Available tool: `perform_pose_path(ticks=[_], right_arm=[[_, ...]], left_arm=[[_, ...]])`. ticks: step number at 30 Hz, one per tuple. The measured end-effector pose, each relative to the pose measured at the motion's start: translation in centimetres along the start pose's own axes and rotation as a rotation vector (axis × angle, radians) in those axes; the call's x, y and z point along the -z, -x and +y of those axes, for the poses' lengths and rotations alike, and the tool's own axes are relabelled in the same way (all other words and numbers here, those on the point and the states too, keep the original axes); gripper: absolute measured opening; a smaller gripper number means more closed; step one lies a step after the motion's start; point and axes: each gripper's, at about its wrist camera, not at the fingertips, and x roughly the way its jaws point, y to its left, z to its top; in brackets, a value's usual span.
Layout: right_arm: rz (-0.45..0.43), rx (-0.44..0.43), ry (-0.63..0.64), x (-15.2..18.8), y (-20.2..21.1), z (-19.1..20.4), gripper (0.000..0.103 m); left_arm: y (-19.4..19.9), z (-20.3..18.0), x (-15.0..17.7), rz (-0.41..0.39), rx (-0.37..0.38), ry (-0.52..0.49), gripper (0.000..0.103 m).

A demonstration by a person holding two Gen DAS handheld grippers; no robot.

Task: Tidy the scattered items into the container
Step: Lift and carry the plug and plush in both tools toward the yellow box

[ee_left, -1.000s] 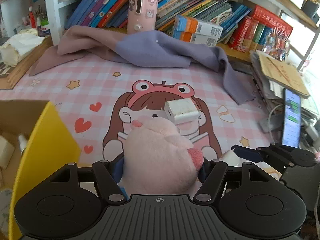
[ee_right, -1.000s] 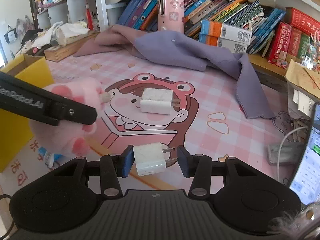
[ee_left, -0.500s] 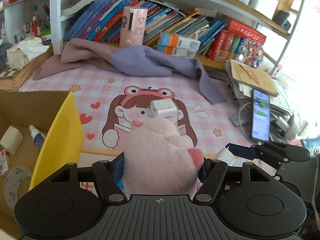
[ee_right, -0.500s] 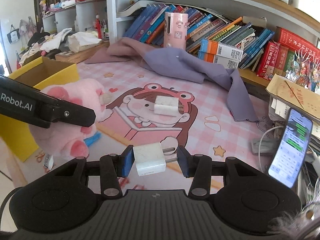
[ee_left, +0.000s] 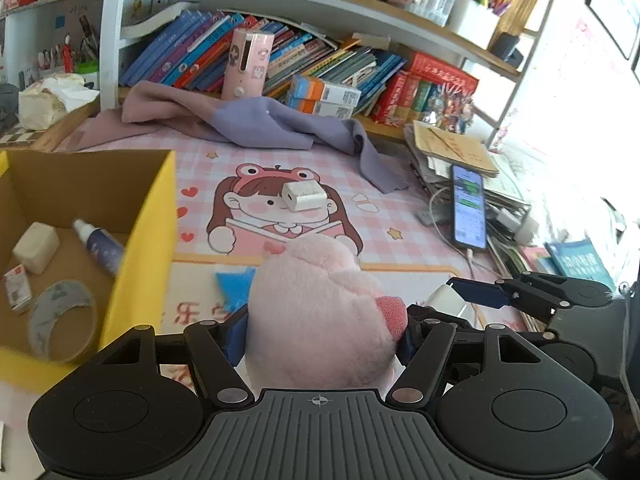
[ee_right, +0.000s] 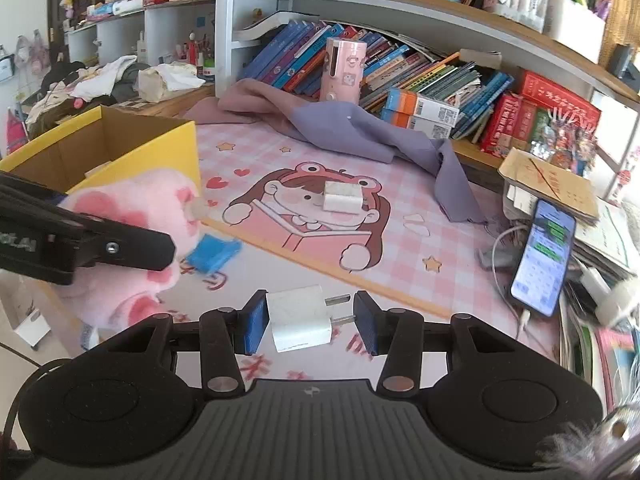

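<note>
Bookshelves crammed with leaning books back a tabletop [ee_right: 400, 272] covered by a pink checked cartoon mat, with a purple cloth [ee_right: 360, 128] slumped along its far edge. Both hands look to be in the carrying step. The left claw [ee_left: 324, 332] is clamped on a pink plush toy [ee_left: 320, 312], soft and rounded, bulging between the pads. The right claw [ee_right: 306, 322] is clamped on a white charger plug [ee_right: 300, 318], a small hard cube with its metal prongs pointing right.

The yellow cardboard box [ee_left: 156, 216] stands open at the near left, already holding a spray bottle [ee_left: 98, 246], a tape roll [ee_left: 62, 320] and a pale block [ee_left: 36, 246].

Next, each load needs bringing over the box's rim and letting go inside; the plush is bulky, so it likely wants the open middle.

A second white plug [ee_left: 304, 196] lies on the mat's cartoon face, well apart from the box, and a blue scrap [ee_right: 212, 252] sits near the plush, both apparently left to collect.
</note>
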Motion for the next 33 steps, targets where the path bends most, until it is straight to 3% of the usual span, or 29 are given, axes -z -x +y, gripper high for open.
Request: perform_pose_path(ticks=[15,33], right_arm=[[0.029,0.049,-0.031,3.9,5.7,9.9,0.044],[0.058,-0.03,0.033,4.4,6.6,18.6,0.044]], left_arm=[[8.1,5.2,5.9,0.001,0.043,0.017,0.068],[12.6,10.7,10.1,0.056,-0.013,0.07,0.068]])
